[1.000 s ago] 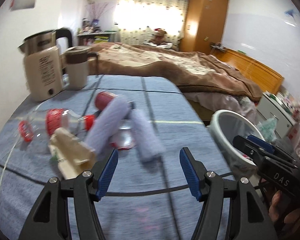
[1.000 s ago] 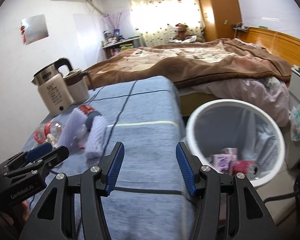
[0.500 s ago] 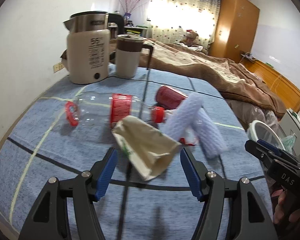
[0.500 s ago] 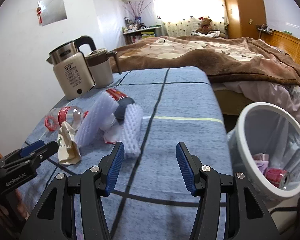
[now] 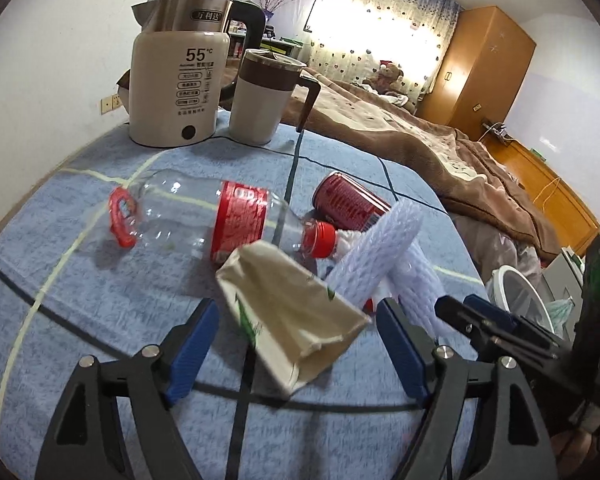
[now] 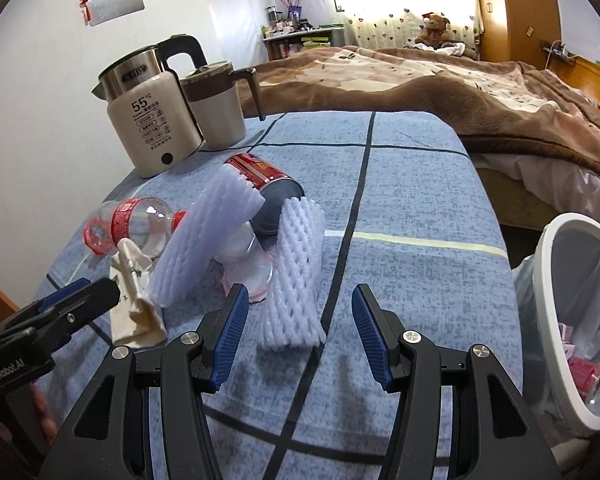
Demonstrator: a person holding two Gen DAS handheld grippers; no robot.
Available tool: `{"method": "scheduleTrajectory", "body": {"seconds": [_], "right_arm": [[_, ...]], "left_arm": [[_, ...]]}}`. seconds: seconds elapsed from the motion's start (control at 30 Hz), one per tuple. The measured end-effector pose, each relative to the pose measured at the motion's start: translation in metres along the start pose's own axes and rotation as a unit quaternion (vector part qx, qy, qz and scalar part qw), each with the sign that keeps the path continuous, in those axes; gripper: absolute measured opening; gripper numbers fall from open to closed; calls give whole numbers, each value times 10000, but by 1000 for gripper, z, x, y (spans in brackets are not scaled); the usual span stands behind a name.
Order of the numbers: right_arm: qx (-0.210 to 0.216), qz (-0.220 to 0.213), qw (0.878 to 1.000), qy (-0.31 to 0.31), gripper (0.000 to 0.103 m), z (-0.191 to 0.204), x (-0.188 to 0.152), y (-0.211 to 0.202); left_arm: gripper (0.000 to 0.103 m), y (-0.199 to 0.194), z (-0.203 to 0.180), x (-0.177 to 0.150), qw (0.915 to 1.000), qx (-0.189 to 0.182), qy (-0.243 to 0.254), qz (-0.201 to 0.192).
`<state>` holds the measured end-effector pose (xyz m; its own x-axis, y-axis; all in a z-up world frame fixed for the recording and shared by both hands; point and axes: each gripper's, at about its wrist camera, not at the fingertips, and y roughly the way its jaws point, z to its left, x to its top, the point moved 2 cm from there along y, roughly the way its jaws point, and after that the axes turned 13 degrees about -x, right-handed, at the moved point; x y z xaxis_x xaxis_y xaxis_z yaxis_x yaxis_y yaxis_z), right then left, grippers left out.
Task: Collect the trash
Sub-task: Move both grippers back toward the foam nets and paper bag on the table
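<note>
Trash lies piled on the blue checked tablecloth (image 5: 80, 300): a clear plastic bottle (image 5: 204, 216) with a red label, a red can (image 5: 348, 204), two white foam net sleeves (image 5: 376, 252), a clear cup (image 6: 248, 268) and a crumpled beige paper bag (image 5: 292, 312). My left gripper (image 5: 300, 344) is opening; the paper bag sits between its blue pads, which stand apart from it. My right gripper (image 6: 300, 336) is open, with the nearer foam sleeve (image 6: 296, 280) just ahead of its pads and not touched. A white bin (image 6: 572, 320) beside the table holds a red can and pink wrappers.
A cream electric kettle (image 5: 180, 80) and a lidded mug (image 5: 264, 96) stand at the table's far left, with a thin cord behind them. A bed (image 5: 420, 140) with a brown blanket lies beyond the table, and a wooden wardrobe (image 5: 488, 56) stands farther back. The bin sits off the table's right edge.
Both grippers have closed in on the trash pile. The left jaws have widened and the paper bag now lies between them. The bin has slid to the right edge of the right wrist view.
</note>
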<state>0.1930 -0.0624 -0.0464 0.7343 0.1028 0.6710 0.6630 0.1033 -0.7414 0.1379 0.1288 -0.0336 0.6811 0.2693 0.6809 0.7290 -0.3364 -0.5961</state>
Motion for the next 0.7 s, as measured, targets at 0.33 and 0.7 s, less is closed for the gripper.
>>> {"method": "scheduleTrajectory", "body": {"seconds": [0.33,0.7], "right_arm": [[-113,127,9998,-103,55,0,0,17],[33,173,9998,23,45,-1,-3,20]], "left_arm": [[82,23,11,-2,9990,194,-329,249],[82,15,31,-10,9974,370,-587,187]]}}
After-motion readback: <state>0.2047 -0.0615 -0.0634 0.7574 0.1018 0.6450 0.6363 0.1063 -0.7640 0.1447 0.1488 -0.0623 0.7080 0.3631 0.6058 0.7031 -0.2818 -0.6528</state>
